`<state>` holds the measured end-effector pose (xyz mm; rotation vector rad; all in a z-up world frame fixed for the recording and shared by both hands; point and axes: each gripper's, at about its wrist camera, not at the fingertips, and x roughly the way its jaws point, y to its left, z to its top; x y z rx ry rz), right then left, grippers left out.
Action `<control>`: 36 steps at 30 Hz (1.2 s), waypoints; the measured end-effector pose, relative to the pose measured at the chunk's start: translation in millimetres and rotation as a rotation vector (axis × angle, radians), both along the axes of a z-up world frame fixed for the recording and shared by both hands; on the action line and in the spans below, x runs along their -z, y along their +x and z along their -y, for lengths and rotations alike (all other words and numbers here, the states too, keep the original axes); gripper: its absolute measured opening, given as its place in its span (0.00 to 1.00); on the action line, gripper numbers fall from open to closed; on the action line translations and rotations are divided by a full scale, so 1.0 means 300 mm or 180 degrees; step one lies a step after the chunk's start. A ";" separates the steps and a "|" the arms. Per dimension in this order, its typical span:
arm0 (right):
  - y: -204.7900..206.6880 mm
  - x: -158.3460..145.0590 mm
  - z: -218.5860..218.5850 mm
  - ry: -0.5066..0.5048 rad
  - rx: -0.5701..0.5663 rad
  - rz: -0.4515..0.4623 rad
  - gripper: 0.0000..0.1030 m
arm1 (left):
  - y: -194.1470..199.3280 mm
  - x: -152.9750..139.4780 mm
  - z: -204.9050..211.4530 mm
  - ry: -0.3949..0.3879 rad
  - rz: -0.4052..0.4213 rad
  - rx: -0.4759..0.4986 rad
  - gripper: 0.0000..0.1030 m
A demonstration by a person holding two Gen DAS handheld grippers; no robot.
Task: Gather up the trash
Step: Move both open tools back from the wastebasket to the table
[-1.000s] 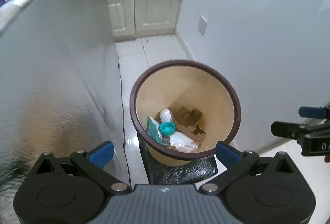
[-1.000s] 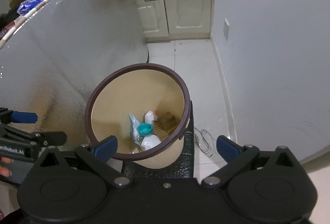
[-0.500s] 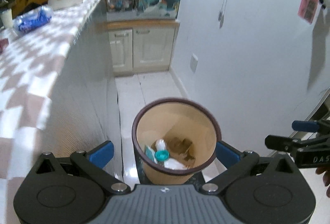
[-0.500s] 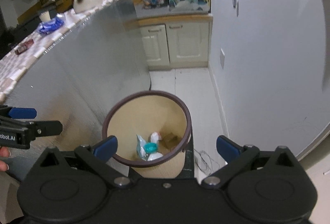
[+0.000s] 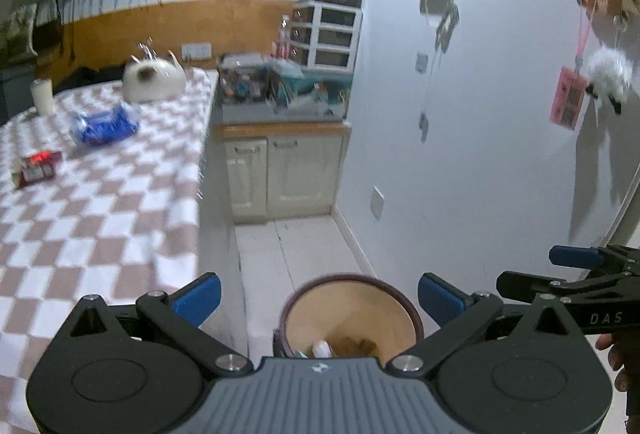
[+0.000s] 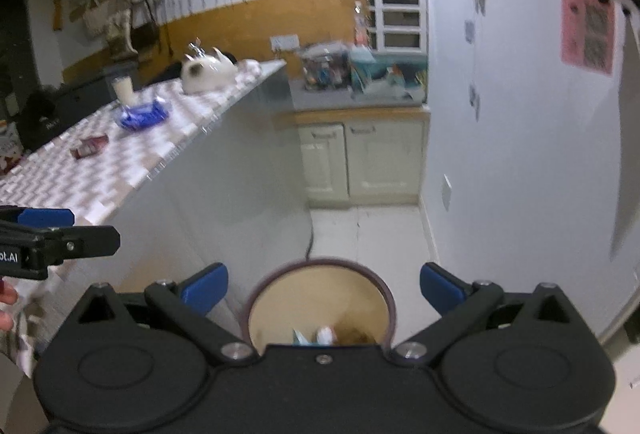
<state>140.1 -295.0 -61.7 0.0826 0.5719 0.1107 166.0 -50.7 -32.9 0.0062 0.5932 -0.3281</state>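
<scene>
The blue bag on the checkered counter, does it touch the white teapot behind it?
Apart. In the left wrist view a strip of checkered counter shows between the blue bag and the white teapot.

**Kitchen surroundings**

A checkered tabletop (image 5: 120, 202) carries a white teapot (image 5: 154, 78), a white cup (image 5: 42, 96), a blue wrapped packet (image 5: 105, 124) and a small red box (image 5: 37, 170). Beyond stand cream cabinets (image 5: 282, 174) under a cluttered counter (image 5: 280, 94), with white drawers (image 5: 328, 36) above. A pink tag (image 5: 568, 102) hangs on the wall.
</scene>
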 end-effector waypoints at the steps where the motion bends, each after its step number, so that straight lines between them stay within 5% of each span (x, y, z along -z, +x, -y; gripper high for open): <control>1: 0.003 -0.014 -0.016 0.0007 -0.0022 0.0041 1.00 | -0.004 -0.014 -0.015 0.0000 0.0038 -0.0019 1.00; 17: 0.108 -0.218 -0.295 0.0051 -0.0474 0.0599 1.00 | 0.061 -0.236 -0.367 -0.0027 0.0575 -0.0417 1.00; 25: 0.206 -0.304 -0.441 0.0143 -0.0615 0.0749 1.00 | 0.232 -0.332 -0.556 0.0132 0.0741 -0.0679 1.00; 36: 0.435 -0.438 -0.631 0.0172 -0.0835 0.0877 1.00 | 0.567 -0.317 -0.780 0.0081 0.0541 -0.1007 1.00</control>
